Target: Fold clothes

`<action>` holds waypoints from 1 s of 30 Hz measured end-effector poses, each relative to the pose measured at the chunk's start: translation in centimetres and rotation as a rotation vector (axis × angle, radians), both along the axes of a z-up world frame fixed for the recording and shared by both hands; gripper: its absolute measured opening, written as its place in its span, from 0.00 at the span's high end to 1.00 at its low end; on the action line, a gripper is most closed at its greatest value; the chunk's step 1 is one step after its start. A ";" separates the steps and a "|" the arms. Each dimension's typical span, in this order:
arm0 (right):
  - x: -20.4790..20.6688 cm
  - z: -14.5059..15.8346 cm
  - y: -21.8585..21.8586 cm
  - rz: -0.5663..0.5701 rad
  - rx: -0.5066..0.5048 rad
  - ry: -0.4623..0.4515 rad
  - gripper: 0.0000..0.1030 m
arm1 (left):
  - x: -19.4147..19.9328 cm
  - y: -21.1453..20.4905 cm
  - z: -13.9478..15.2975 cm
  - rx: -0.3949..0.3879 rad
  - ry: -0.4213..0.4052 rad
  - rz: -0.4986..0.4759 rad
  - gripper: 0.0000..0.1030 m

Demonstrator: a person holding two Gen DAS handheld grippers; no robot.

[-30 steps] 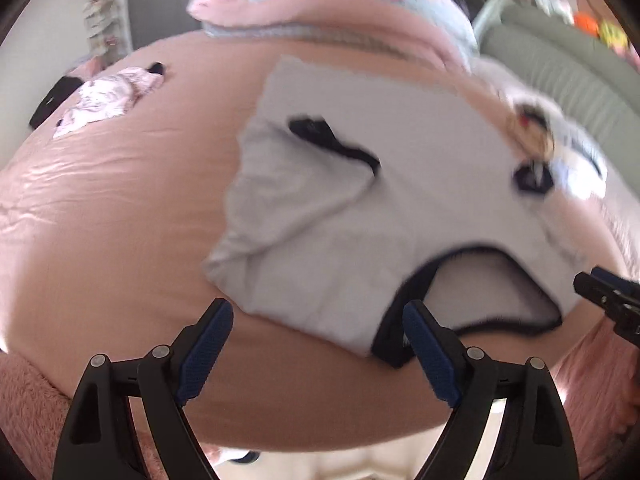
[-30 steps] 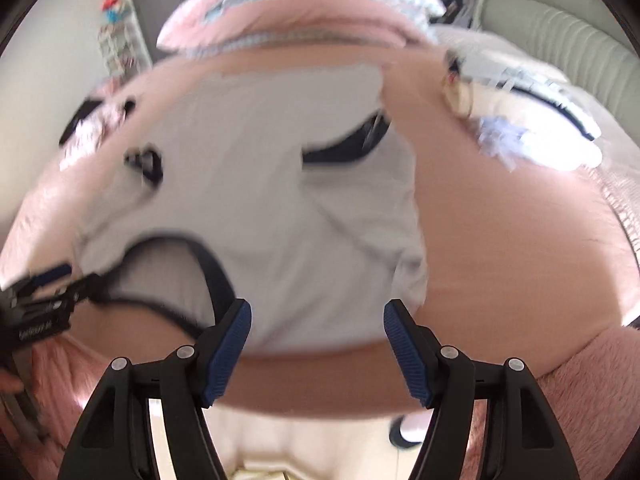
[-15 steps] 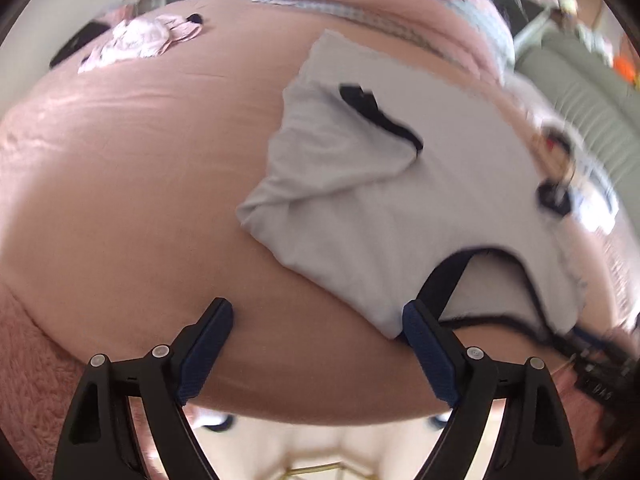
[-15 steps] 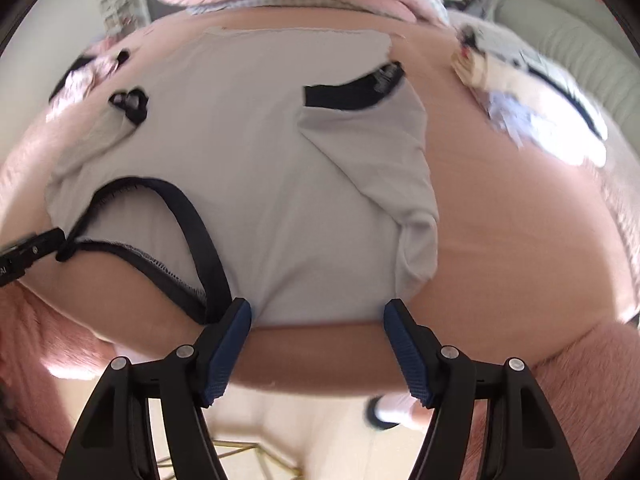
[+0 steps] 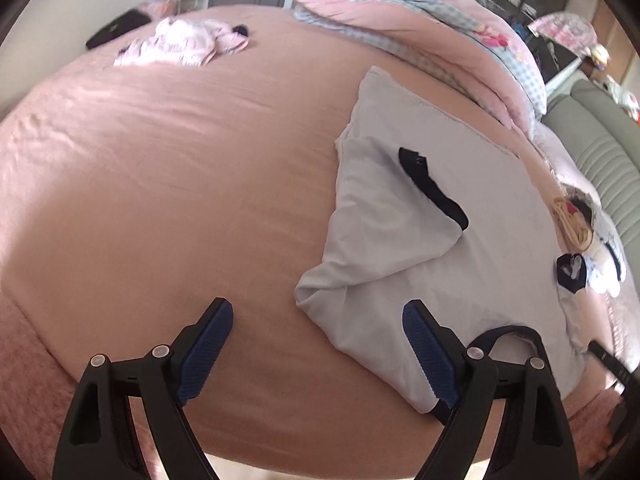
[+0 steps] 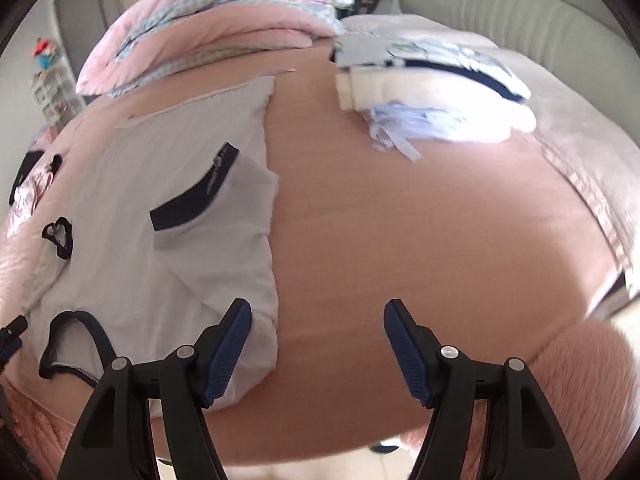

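A pale grey T-shirt (image 5: 460,216) with black trim lies flat on the pink bed, collar toward me, both sleeves folded inward over its body. In the right wrist view the same T-shirt (image 6: 176,216) fills the left half. My left gripper (image 5: 318,352) stands open over the bed's near edge; its right finger hangs above the shirt's near left corner. My right gripper (image 6: 318,350) is open too, its left finger over the shirt's near right corner, the other over bare sheet. Neither holds cloth. The black collar (image 6: 76,344) sits at the near edge.
A pink quilt (image 5: 420,20) is piled at the bed's far side. Loose pink clothes (image 5: 180,42) lie far left. Folded white and blue garments (image 6: 432,96) sit at the far right by a grey-green headboard (image 6: 520,4). Bare pink sheet (image 6: 420,220) spreads right of the shirt.
Both grippers have swung outward: the left view shifted left so the shirt sits at its right, the right view shifted right so the shirt sits at its left. The shirt itself lies unchanged.
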State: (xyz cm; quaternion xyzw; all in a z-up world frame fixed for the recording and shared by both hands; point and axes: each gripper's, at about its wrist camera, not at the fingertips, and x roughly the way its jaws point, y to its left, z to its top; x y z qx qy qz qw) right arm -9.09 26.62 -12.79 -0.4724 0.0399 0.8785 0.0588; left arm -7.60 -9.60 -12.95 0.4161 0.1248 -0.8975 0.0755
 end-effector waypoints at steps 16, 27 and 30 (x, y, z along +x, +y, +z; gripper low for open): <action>-10.1 1.7 11.2 0.191 0.097 -0.051 0.34 | -8.2 14.7 0.4 -0.052 0.001 -0.478 0.16; -20.5 0.4 14.1 0.373 -0.021 -0.085 0.34 | -12.9 24.0 -3.0 -0.111 -0.072 -0.448 0.15; -23.0 0.9 16.3 0.359 -0.055 -0.116 0.34 | -12.7 21.0 -3.3 -0.027 -0.087 -0.303 0.16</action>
